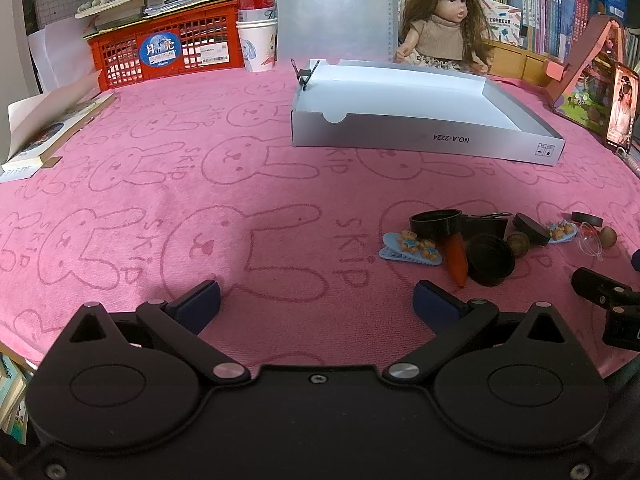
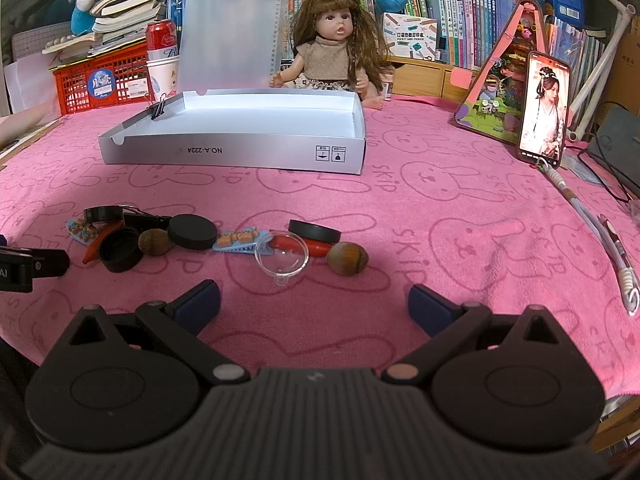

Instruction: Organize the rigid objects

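Small rigid items lie in a loose row on the pink cloth: black round lids (image 1: 490,259) (image 2: 192,231), blue bear hair clips (image 1: 412,250) (image 2: 240,241), an orange carrot piece (image 1: 456,258), a clear funnel (image 2: 282,255) and brown nuts (image 2: 347,257) (image 1: 519,243). Behind them stands a shallow silver box (image 1: 400,136) (image 2: 240,152), white inside, a binder clip (image 2: 159,109) on its rim. My left gripper (image 1: 316,306) is open over bare cloth, left of the pile. My right gripper (image 2: 314,304) is open, just short of the funnel and nut. Neither holds anything.
A doll (image 2: 334,48) sits behind the box. A red crate (image 1: 160,50) with books and a can on cups (image 1: 256,20) stand at the back left. A phone (image 2: 544,108) leans at the right, by a cord (image 2: 592,224). An open book (image 1: 44,132) lies at the left.
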`<state>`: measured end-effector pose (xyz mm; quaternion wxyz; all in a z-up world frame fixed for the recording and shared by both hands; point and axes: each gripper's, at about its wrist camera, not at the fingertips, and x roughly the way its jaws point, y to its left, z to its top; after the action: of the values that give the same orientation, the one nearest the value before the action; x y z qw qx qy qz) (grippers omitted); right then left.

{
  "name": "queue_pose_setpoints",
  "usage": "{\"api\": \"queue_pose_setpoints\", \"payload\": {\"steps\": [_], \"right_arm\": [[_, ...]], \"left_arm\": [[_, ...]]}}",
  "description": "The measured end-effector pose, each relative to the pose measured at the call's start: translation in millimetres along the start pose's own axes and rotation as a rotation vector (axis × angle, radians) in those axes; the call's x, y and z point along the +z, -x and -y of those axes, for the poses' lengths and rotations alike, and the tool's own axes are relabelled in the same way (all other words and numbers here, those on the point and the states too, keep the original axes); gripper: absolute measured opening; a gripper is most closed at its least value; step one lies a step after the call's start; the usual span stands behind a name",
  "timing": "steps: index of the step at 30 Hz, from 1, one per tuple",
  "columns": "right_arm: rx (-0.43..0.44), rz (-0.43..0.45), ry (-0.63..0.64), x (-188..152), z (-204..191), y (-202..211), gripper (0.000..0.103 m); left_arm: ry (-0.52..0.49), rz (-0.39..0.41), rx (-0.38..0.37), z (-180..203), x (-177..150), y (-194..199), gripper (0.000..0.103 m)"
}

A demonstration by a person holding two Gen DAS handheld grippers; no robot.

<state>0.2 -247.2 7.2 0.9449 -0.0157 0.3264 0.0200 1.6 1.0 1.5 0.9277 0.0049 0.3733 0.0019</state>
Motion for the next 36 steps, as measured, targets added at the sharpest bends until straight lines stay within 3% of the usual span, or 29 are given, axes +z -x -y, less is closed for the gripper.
{"api": "queue_pose_setpoints", "payload": {"steps": [29,36], "right_arm": [[0.032,0.012,-0.011,2,3,1,0.103],[0.027,0.079,0.03,10,-1,10,0.102]], "left_arm": [[-0.034,0.026,-0.018,0,-4,4,0.103],[-0.059,0.035,-0.041,3,-3,9,0.09]]}}
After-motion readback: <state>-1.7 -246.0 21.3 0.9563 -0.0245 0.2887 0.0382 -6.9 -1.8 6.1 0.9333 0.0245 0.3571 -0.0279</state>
